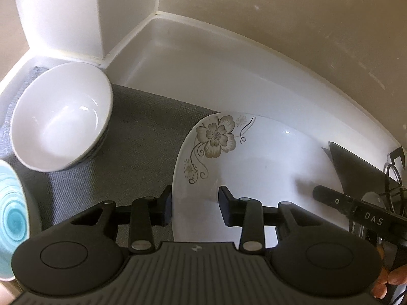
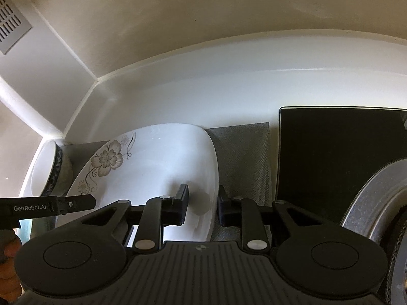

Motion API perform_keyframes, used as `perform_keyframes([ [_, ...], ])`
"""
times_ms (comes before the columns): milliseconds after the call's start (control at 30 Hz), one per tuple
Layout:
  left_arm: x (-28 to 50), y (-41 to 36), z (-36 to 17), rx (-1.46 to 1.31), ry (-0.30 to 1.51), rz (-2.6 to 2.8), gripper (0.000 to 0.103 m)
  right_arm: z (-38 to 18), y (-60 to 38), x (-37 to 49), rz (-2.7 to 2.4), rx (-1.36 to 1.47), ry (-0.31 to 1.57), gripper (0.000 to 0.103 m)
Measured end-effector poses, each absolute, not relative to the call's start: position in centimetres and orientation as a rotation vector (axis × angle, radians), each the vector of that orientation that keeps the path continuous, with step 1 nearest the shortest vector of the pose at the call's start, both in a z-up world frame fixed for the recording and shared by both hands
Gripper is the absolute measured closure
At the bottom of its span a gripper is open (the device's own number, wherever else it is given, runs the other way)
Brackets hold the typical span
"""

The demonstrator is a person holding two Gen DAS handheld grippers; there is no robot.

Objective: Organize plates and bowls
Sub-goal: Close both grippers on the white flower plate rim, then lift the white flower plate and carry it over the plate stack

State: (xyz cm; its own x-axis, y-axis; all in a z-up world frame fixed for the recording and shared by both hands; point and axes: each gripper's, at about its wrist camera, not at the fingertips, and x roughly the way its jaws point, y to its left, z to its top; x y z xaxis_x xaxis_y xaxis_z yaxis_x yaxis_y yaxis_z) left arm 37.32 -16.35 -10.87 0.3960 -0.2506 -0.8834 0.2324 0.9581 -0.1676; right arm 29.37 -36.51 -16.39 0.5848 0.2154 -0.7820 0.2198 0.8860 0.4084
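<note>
A white plate (image 1: 267, 167) with a brown flower print lies over the grey mat (image 1: 142, 137), held from both sides. My left gripper (image 1: 194, 207) is shut on its left rim, one finger outside on the mat side and one over the plate. My right gripper (image 2: 202, 204) is shut on the plate's (image 2: 157, 167) right rim. Each gripper shows in the other's view: the right one (image 1: 356, 211) at the plate's far side, the left one (image 2: 53, 207) at the lower left. A white bowl (image 1: 61, 117) stands on the mat in the back left corner.
A turquoise swirl-patterned dish (image 1: 11, 216) sits at the left edge. A black flat slab (image 2: 330, 165) lies right of the mat (image 2: 244, 152), with a grey metal pan (image 2: 376, 203) at the far right. White counter and beige wall enclose the back. A vent grille (image 2: 10, 23) is up left.
</note>
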Motion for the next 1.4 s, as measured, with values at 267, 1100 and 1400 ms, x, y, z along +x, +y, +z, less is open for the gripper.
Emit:
perform_keyframes([
  [267,36.0,-15.9,-10.3,-0.015,1.125,-0.315,0.062,-15.3,-36.4,28.4,0.014,0.494,0.945,0.078],
  [1100,26.8,-11.2,-10.4,0.04,1.13,-0.379,0.062,-12.9,-32.0,17.5,-0.032,0.49,0.939,0.078],
  [1400,24.2,-10.7,-10.5,0.074,1.123,-0.407,0.062,-13.8,-31.1,14.1,-0.056,0.523,0.977,0.078],
])
